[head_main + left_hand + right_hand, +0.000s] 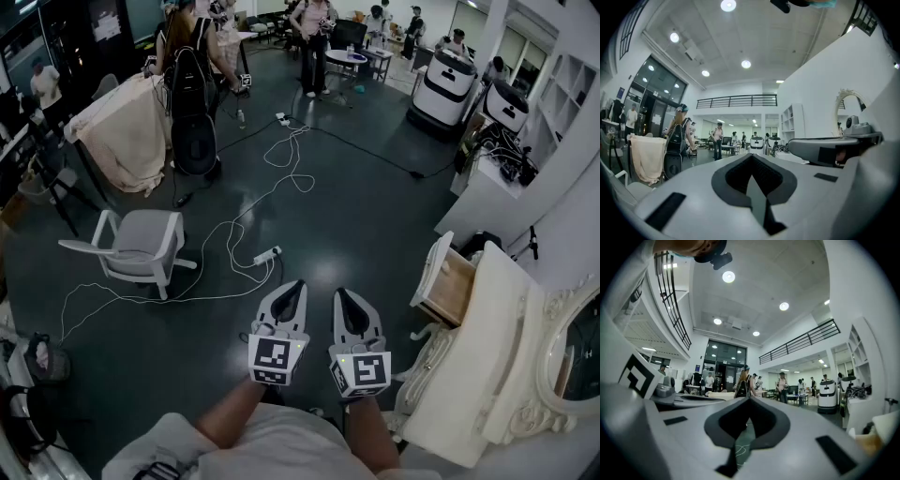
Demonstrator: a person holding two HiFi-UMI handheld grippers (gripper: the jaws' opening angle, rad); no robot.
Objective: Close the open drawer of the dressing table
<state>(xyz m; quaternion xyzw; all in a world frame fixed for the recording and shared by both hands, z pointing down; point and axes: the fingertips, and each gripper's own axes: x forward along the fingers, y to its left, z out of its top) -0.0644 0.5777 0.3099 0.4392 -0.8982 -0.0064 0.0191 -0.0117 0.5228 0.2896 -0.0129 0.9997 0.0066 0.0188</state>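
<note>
A white ornate dressing table point(487, 375) stands at the right in the head view, with a mirror at its far right. Its wooden drawer point(448, 281) is pulled out toward the open floor. My left gripper point(290, 292) and right gripper point(348, 302) are held side by side, level, over the dark floor to the left of the table. Both are shut with nothing between their jaws. The left gripper point(752, 164) and the right gripper point(749, 405) look across the hall. The drawer point(871, 440) peeks in at the lower right of the right gripper view.
A grey chair with a white frame point(141, 246) stands to my left. White cables and a power strip point(266, 255) lie on the floor ahead. A cloth-draped table point(122, 131), several people and white machines point(444, 86) are farther back. A white desk point(487, 192) sits beyond the dressing table.
</note>
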